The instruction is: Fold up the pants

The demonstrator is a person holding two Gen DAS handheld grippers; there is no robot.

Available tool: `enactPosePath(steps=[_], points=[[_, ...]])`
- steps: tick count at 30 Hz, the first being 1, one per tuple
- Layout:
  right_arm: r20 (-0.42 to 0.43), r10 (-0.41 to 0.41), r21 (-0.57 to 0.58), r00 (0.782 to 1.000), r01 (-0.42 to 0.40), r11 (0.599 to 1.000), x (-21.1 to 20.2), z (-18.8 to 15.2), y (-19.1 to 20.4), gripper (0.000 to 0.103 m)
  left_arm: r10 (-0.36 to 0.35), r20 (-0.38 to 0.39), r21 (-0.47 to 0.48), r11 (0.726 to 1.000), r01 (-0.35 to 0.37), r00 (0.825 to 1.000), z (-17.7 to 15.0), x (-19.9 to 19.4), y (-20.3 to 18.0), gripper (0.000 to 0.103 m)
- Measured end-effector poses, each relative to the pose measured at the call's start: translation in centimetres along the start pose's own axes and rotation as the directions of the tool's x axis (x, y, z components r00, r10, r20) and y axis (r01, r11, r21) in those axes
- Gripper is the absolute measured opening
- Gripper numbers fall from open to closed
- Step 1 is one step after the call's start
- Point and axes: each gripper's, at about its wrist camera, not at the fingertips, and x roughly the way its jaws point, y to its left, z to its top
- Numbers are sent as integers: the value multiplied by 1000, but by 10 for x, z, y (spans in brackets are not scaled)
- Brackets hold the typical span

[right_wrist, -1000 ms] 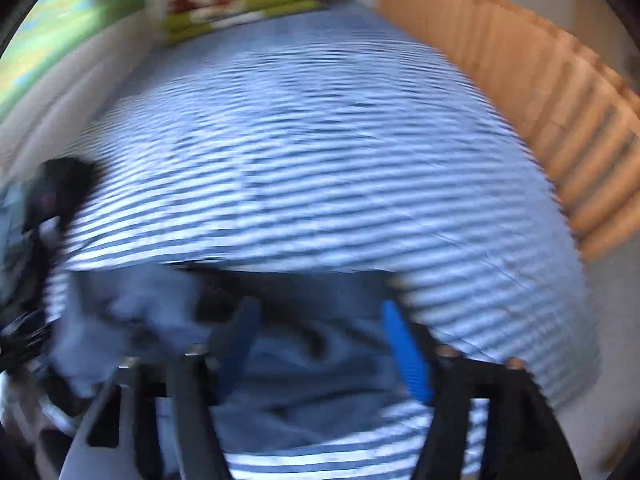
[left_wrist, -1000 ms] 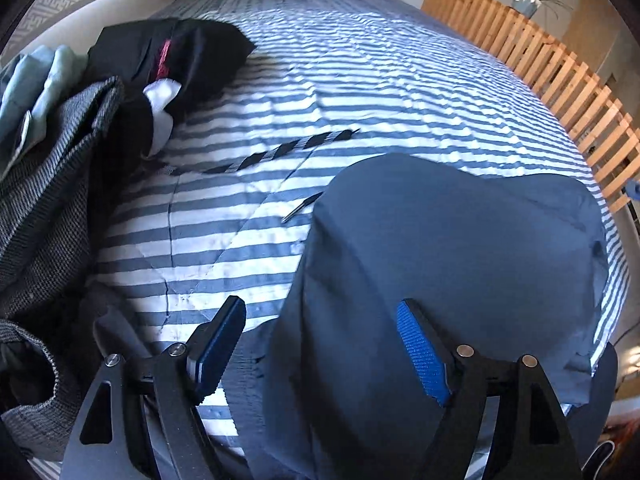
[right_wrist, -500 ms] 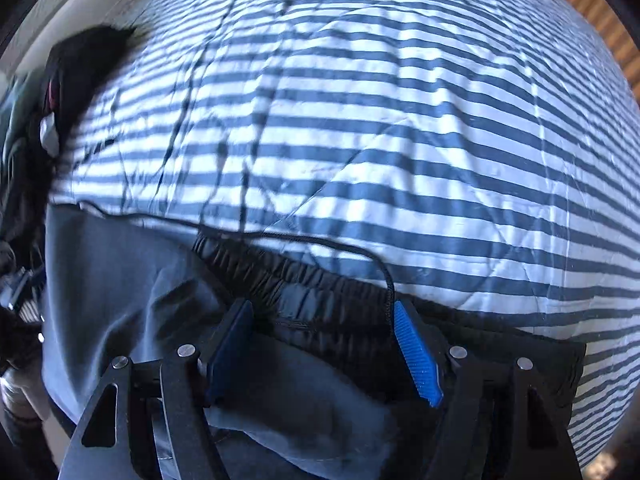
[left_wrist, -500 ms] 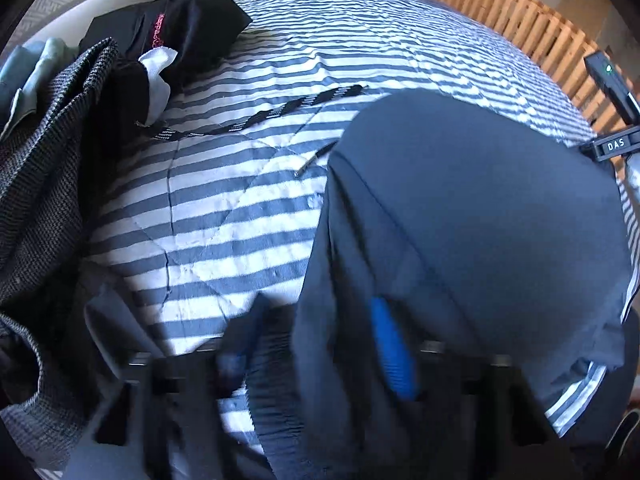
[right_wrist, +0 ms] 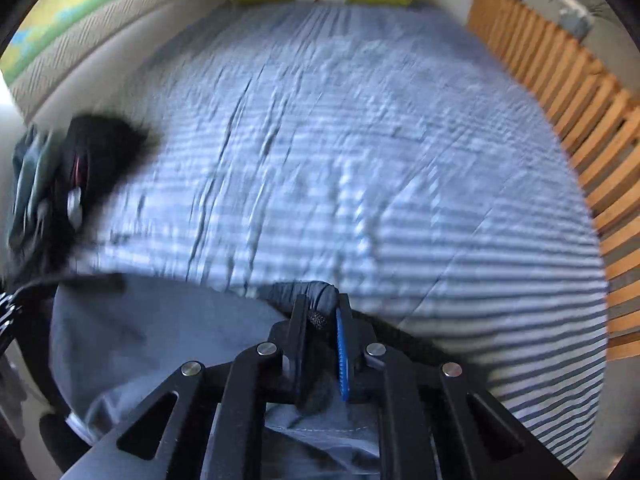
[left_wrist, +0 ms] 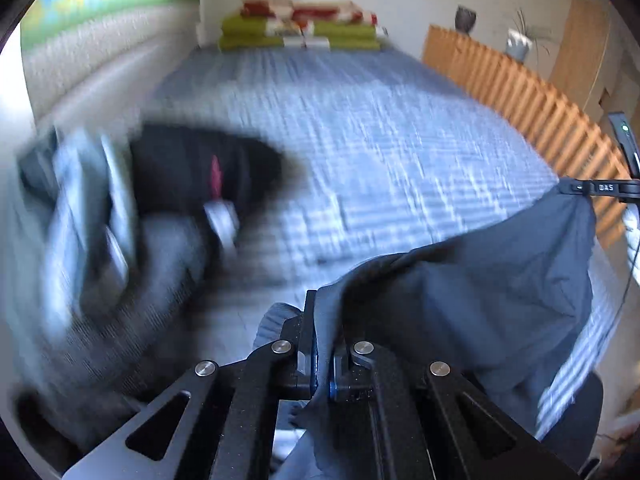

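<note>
- Both grippers were clamped on the dark blue pants (left_wrist: pixel 480 300), which hung stretched between them above the near end of the bed.
- Left gripper (left_wrist: pixel 322 344): jaws closed tight on a fold of the pants' edge, cloth pinched between the pads and draping away to the right and below.
- Right gripper (right_wrist: pixel 322 332): jaws closed on the bunched waistband, with a piece of dark drawcord (right_wrist: pixel 317 319) caught in the grip; blue pad visible on the right finger.
- Seen from the right wrist, the pants (right_wrist: pixel 160 332) spread leftward from the grip as a smooth sheet, seam stitching showing below the fingers.
- Blue-and-white striped bedspread (right_wrist: pixel 360 160) lay beyond the pants, rumpled in long creases.
- Pile of other clothes (left_wrist: pixel 120 216) sat at the left edge of the bed, a black garment (left_wrist: pixel 200 168) on top; heavily blurred.
- Folded green and red bedding (left_wrist: pixel 304 28) was stacked at the far end.
- Wooden slatted rail (left_wrist: pixel 520 92) ran along the right side of the bed.
</note>
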Motion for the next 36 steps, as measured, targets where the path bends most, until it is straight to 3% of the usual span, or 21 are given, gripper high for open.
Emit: enactPosePath(steps=[3,5,8,10,12,13,16,17,20,24,25,26,28,29,34,36], points=[[150,-56,68,987,46,997,-38,52,-21,10,67,102,19,997,-69,993,68,-26,2,2],[276,-78,110,958,49,993,-72,83,-27,10,95,192,14,995,-100,977,112,-52,1,2],[396,-87,134,914,36,990,-119,104,-39,10,93,285,43,993,-109,954,139,-87,-8,2],[414,-91,132,906,39,991,-132,97,-45,10,93,312,88,988,-126,945,133,-99,-20,2],[399,-124,122,908,82,989,-130,73,-52,10,87,297,157,978,-139,951,102,-101,-32,2],[376,-139,113,916,104,988,-121,51,-57,11,73,251,195,973,-124,965,75,-93,-37,3],[209,-75,84,975,58,995,-73,-10,-72,16,11,70,245,969,-28,997,-1,-64,-47,10],[136,-62,66,989,54,996,-52,-34,-75,16,-4,-32,249,968,12,999,-34,-46,-50,15],[46,-73,44,996,71,997,-14,-88,-80,16,-21,-173,226,972,60,985,-86,-18,-52,21],[41,5,85,999,-8,996,3,-90,-90,19,-20,-170,174,983,51,985,-89,-12,-47,23],[51,16,97,999,-20,995,6,-84,-94,26,-28,-160,163,985,54,987,-88,-13,-45,30],[60,8,108,998,-15,994,11,-75,-99,34,-37,-141,156,986,59,989,-79,-12,-47,45],[59,6,97,998,-11,995,24,-60,-105,48,-42,-132,173,983,64,990,-72,-3,-55,66],[41,30,91,999,-33,995,36,-53,-107,53,-53,-124,193,978,76,991,-67,5,-64,68],[-93,125,148,988,-110,983,97,-41,-113,53,-85,-156,269,955,125,984,-64,44,-109,68],[-121,107,124,987,-92,988,107,-45,-109,53,-104,-168,307,939,153,980,-65,59,-128,68]])
